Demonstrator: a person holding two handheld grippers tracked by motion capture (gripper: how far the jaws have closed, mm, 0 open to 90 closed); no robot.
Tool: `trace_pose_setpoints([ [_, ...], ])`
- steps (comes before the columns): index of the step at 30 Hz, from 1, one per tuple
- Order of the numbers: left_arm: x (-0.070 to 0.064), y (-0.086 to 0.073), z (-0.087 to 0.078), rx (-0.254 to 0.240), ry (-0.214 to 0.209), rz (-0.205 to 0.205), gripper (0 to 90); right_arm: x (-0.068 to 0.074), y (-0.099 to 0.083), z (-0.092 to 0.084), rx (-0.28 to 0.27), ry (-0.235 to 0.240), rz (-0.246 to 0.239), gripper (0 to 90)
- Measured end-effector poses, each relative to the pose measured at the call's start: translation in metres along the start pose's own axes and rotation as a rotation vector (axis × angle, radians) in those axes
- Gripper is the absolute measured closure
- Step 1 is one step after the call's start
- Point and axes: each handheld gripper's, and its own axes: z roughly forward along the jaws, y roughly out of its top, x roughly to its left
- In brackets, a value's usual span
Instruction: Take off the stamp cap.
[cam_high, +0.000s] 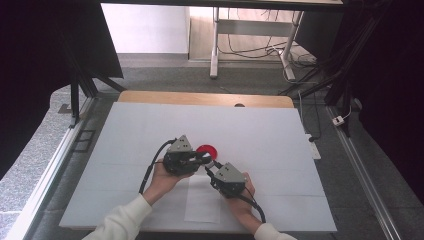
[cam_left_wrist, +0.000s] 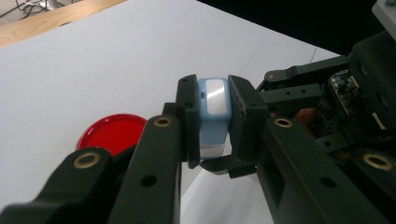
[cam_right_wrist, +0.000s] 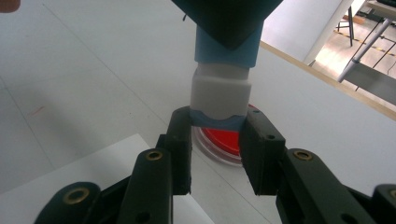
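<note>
- Holding a small blue-and-white stamp (cam_left_wrist: 213, 112) up off the table (cam_high: 280, 135), pinched between both grippers, just in front of the red lid (cam_high: 207, 150) lying flat on the white sheet.
- Left gripper (cam_high: 204, 158): jaws clamped tight on the blue end, reaching in from the left, hand cupped under it.
- Right gripper (cam_high: 212, 168): jaws squeezed narrow on the blue band at the bottom of the white part (cam_right_wrist: 219, 95), coming in from the near right and pointing up-left.
- Long axis running from one set of jaws straight to the other, so probably pulling the two halves apart along that line next.
- Both hands sitting about equally close, wrists low near the table's front edge, grippers nose to nose.
- Paper slip (cam_high: 202, 200) lying right below the hands.
</note>
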Motion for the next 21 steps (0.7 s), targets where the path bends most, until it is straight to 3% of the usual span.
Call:
trace_pose_setpoints([
  [21,-0.0005,-0.0001,-0.0016,-0.003,0.000,-0.005,75.6,0.0015,-0.0006,-0.0015,-0.005,-0.003,-0.006,66.0],
])
